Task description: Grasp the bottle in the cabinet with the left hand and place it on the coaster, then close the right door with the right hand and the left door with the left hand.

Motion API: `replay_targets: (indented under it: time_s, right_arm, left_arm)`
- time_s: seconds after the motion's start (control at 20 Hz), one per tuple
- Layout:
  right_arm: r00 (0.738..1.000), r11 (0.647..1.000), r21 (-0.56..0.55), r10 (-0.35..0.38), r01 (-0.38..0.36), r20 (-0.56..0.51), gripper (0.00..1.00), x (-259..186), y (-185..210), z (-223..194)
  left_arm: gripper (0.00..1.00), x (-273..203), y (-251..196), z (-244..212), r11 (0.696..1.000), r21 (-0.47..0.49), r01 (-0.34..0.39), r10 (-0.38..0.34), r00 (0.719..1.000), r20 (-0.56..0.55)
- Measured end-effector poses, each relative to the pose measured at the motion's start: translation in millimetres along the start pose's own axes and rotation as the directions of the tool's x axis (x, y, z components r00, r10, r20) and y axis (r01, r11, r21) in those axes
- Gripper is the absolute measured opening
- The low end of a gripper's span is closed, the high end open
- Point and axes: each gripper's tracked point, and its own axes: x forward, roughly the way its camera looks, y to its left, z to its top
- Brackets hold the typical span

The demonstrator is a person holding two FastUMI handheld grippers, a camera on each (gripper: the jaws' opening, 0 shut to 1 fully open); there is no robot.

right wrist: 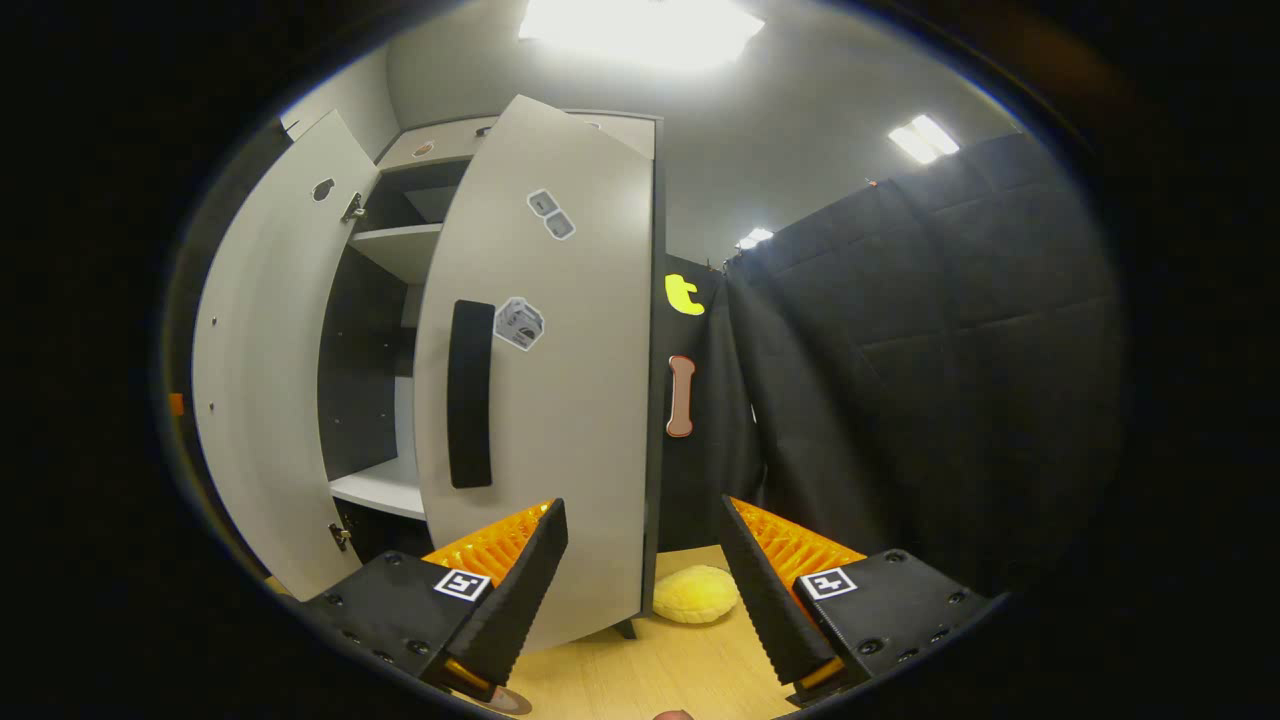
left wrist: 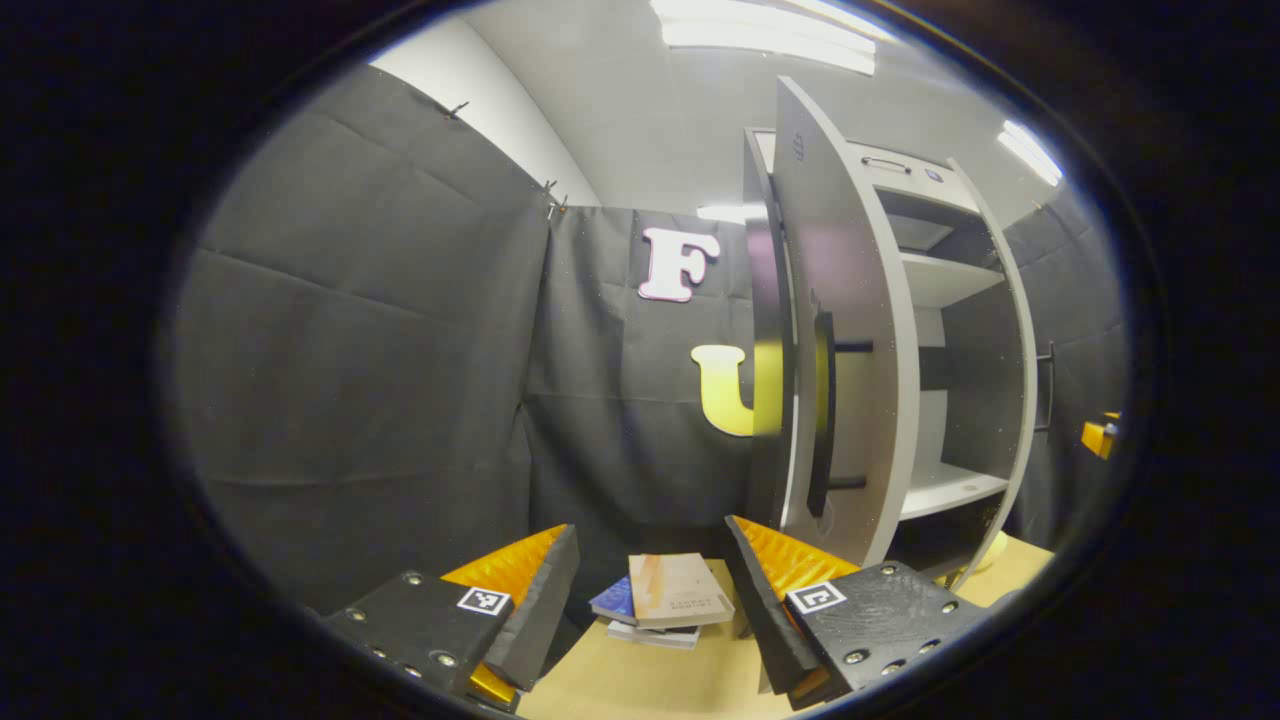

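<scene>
The grey cabinet (left wrist: 940,280) stands on a wooden table with both doors swung out. In the left gripper view its left door (left wrist: 850,330) is close ahead, nearly edge-on, with a black handle (left wrist: 820,410). My left gripper (left wrist: 650,528) is open and holds nothing, low and left of that door. In the right gripper view the right door (right wrist: 560,380) stands partly open, its black handle (right wrist: 470,395) facing me. My right gripper (right wrist: 641,503) is open with nothing in it, just before the door's lower part. A round brownish disc (right wrist: 505,701) peeks in at the bottom edge.
A stack of books (left wrist: 665,600) lies on the table (left wrist: 640,685) ahead of the left gripper. A yellow soft object (right wrist: 695,592) sits at the cabinet's right foot. Black cloth walls close in behind and at both sides. The left door's inner face (right wrist: 260,400) is at far left.
</scene>
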Motion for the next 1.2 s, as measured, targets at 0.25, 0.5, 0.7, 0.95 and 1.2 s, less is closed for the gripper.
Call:
replay_targets:
  time_s: [0.25, 0.5, 0.7, 0.95, 1.2]
  right_arm:
    - [0.999, 0.999, 0.01, -0.037, 0.037, -0.029, 0.93, -18.2, -45.4, -17.3]
    - [0.997, 0.997, 0.043, -0.064, 0.066, -0.046, 0.96, -26.1, -86.8, -21.8]
    - [0.997, 0.997, 0.057, -0.047, 0.05, -0.053, 0.96, -26.9, -101.7, -23.3]
    - [0.999, 0.999, 0.048, -0.013, 0.015, -0.046, 0.96, -23.6, -106.0, -20.6]
    - [0.998, 0.998, 0.062, 0.034, -0.031, -0.061, 0.96, -15.8, -99.8, -24.8]
  left_arm:
    - [0.84, 21.3, -22.7, 29.1, 0.999, 0.036, 0.009, -0.01, 0.999, 0.038]
    - [0.84, 33.9, -43.0, 35.2, 0.992, 0.119, -0.035, 0.028, 0.998, 0.061]
    - [0.84, 31.4, -47.7, 30.2, 0.994, 0.104, -0.036, 0.031, 0.998, 0.046]
    - [0.84, 22.7, -57.5, 35.3, 0.992, 0.109, -0.056, 0.051, 0.997, 0.05]
    - [0.9, 13.8, -97.0, 35.4, 0.996, 0.085, -0.005, 0.0, 0.998, 0.058]
